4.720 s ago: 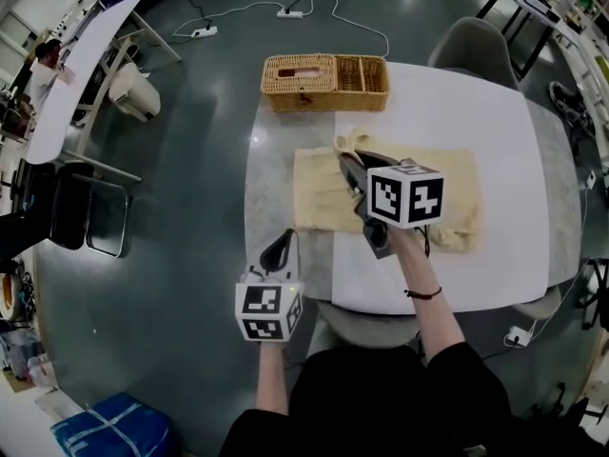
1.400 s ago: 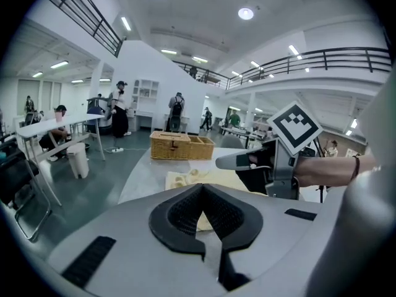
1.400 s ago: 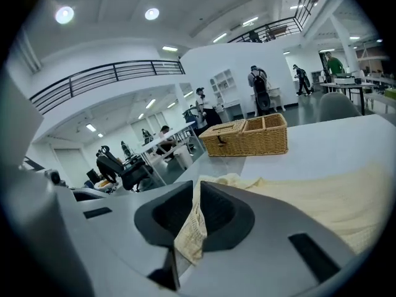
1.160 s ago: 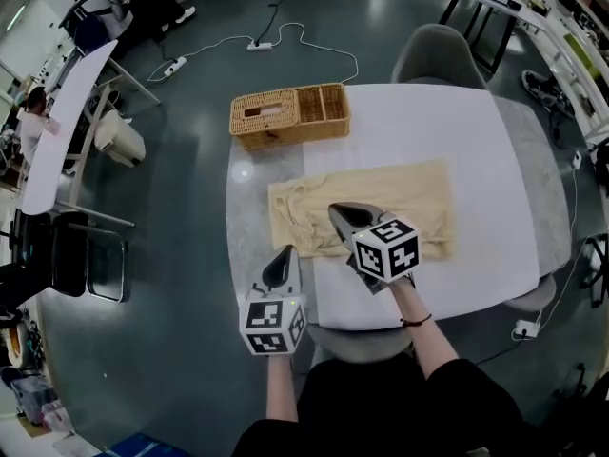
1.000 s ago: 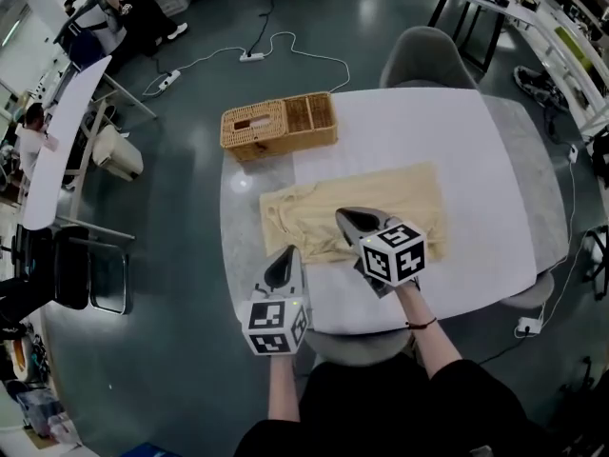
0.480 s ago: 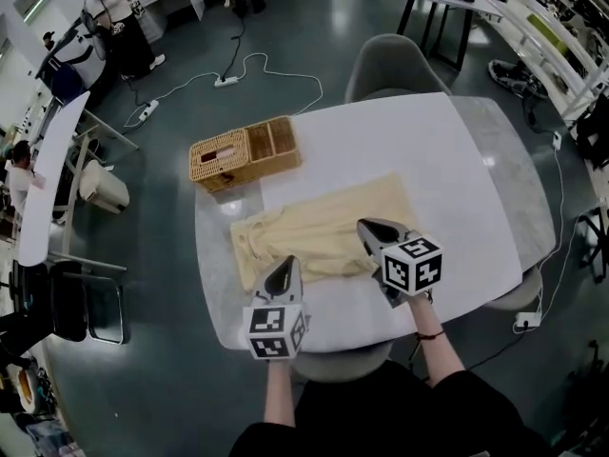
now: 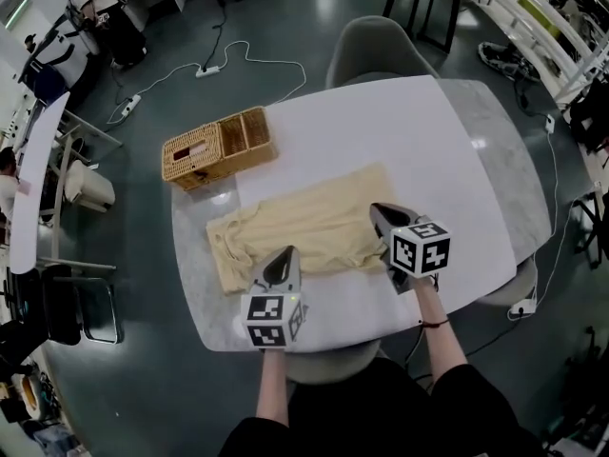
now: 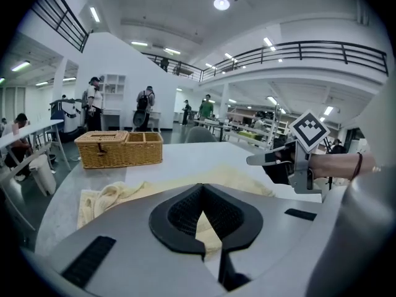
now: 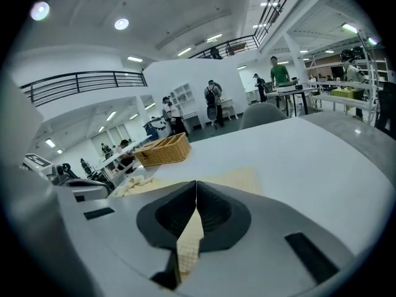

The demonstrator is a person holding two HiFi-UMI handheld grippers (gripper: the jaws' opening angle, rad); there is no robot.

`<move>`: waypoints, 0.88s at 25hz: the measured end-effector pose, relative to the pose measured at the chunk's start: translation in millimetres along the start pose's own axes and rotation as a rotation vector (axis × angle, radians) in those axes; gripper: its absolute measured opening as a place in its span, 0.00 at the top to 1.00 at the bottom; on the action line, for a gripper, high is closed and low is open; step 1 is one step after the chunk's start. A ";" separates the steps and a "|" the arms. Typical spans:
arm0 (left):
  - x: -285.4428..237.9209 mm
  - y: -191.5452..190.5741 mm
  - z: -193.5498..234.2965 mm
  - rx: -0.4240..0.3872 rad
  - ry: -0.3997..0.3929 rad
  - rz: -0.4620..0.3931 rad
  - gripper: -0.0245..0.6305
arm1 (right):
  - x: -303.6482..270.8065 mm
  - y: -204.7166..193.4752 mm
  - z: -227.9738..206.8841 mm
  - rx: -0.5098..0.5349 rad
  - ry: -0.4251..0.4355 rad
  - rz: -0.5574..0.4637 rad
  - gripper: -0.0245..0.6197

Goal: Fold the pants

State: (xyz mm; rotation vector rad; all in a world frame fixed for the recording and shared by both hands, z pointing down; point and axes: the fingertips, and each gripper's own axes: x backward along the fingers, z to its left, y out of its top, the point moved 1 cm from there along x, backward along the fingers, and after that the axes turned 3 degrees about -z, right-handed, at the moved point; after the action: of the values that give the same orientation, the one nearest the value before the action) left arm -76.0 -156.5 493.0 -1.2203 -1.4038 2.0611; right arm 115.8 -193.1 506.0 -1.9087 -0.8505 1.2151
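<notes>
Head view: wicker basket [image 7: 217,147] beyond pants [image 7: 304,231]

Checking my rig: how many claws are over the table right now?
2. The left claw grips the near edge of the pale yellow fabric pants; the right claw grips their right end.

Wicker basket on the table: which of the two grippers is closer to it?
Left. The left gripper is at the near edge of the pants, across them from the wicker basket; the right gripper is farther along that edge.
</notes>
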 end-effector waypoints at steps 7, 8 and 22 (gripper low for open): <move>-22.4 -9.3 -10.2 0.015 -0.025 0.029 0.95 | -11.4 -7.8 -38.5 0.002 -0.092 0.027 0.93; -24.9 -9.9 -11.9 0.017 -0.029 0.031 0.95 | -13.3 -9.2 -43.8 0.001 -0.101 0.036 0.91; -38.8 -21.4 -18.7 0.032 -0.033 0.075 0.95 | -37.6 -52.1 -96.2 -0.071 -0.199 0.201 0.64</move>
State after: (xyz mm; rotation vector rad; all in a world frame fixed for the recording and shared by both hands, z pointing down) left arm -42.6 -163.4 526.8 -1.2497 -1.3537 2.1551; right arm 184.3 -216.7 596.2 -1.9914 -0.8279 1.5348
